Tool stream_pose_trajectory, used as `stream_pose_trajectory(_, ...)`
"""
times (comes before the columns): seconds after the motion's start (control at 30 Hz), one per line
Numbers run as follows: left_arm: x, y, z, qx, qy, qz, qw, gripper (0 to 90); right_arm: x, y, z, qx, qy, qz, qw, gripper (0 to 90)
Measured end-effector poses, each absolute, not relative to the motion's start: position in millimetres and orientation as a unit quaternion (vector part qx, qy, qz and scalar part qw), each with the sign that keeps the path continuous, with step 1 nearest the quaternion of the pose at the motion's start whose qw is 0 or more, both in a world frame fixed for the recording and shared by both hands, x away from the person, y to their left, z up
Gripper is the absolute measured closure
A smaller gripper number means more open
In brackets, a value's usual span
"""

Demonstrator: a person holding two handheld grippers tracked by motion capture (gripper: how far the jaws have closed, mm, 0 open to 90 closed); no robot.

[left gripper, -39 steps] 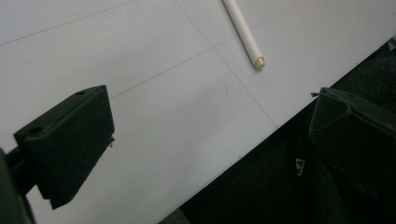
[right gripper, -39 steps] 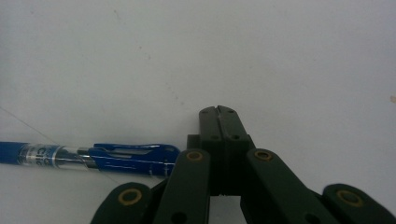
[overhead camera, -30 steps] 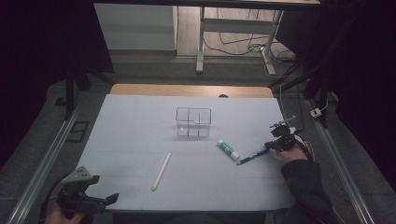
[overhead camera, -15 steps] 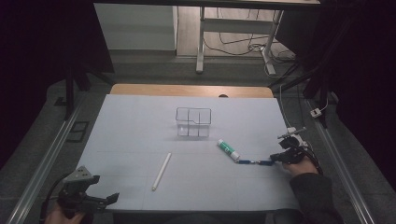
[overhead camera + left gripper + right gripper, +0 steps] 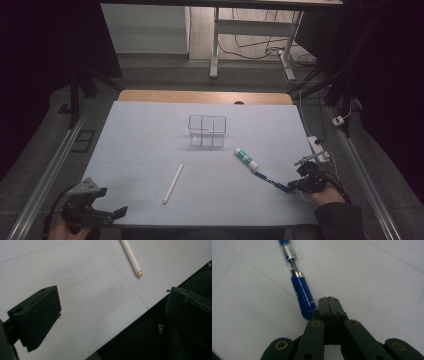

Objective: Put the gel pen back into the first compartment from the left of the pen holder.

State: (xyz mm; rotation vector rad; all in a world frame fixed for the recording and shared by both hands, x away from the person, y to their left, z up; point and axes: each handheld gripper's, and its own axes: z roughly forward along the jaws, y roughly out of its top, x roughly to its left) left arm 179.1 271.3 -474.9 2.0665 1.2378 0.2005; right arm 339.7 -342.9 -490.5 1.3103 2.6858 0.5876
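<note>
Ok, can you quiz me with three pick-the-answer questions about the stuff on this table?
1. Where is the white stick?
A. lying on the white sheet, nearer the person than the clear box
B. inside the clear box
C. between the left gripper's jaws

2. What colour is the pen beside the right gripper?
A. red
B. yellow
C. blue

3. How are the jaws of the left gripper?
A. shut on the stick
B. wide apart, holding nothing
C. shut on the pen

Answers: 1 A, the high view shows it flat on the sheet. 2 C, the right gripper view shows a blue barrel. 3 B, the left gripper view shows bare sheet between the jaws.
</note>
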Motion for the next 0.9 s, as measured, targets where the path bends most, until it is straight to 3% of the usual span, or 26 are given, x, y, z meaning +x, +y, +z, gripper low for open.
stream_pose_trajectory(0.27,179,271,-475,0.800,0.479,0.077,0.354,0.4,317,-326,-491,0.394,0.900,0.184,0.021,89.7)
stream_pose_trajectory(0.43,179,271,-475,0.800,0.478,0.078,0.354,0.4,314,-321,-486,0.390,0.901,0.185,0.038,88.6)
stream_pose_trajectory(0.47,180,271,-475,0.800,0.479,0.077,0.354,0.4,314,-322,-483,0.393,0.899,0.191,0.041,85.2)
stream_pose_trajectory(0.5,180,271,-475,0.800,0.479,0.077,0.354,0.4,315,-321,-477,0.398,0.893,0.203,0.058,72.2)
stream_pose_trajectory(0.53,180,271,-475,0.800,0.479,0.077,0.354,0.4,315,-321,-477,0.398,0.893,0.203,0.058,72.2)
stream_pose_trajectory(0.57,180,271,-475,0.800,0.479,0.077,0.353,0.4,315,-320,-476,0.400,0.891,0.207,0.061,65.8)
stream_pose_trajectory(0.77,180,271,-475,0.799,0.479,0.077,0.354,0.4,325,-304,-476,0.405,0.882,0.236,0.054,22.9)
stream_pose_trajectory(0.9,180,271,-475,0.800,0.479,0.076,0.354,0.4,333,-289,-480,0.401,0.881,0.241,0.062,4.1)
